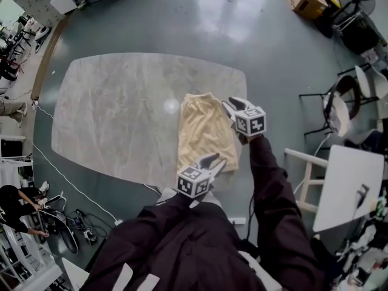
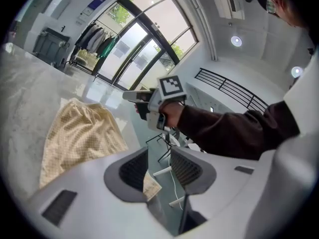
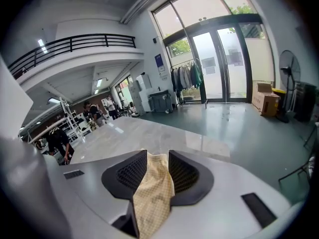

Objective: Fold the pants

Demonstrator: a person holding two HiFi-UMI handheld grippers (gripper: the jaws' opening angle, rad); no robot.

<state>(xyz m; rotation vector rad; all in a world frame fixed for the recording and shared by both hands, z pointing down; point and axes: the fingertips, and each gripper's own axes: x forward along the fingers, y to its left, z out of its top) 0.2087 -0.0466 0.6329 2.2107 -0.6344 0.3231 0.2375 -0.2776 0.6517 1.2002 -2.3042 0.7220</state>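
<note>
Snagging threatens: left gripper [image 1: 212, 162] and right gripper [image 1: 233, 105] both gape at one edge of the pants [image 1: 205, 129], cloth loose between their jaws; withdrawing carelessly could drag the fold open

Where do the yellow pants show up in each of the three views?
Head view: pants right of centre, at the table's near right edge.
Left gripper view: left of centre, spread on the table; one corner shows between the fingers.
Right gripper view: bottom centre, draped between the fingers.
Shared landmark: the marble table.
</note>
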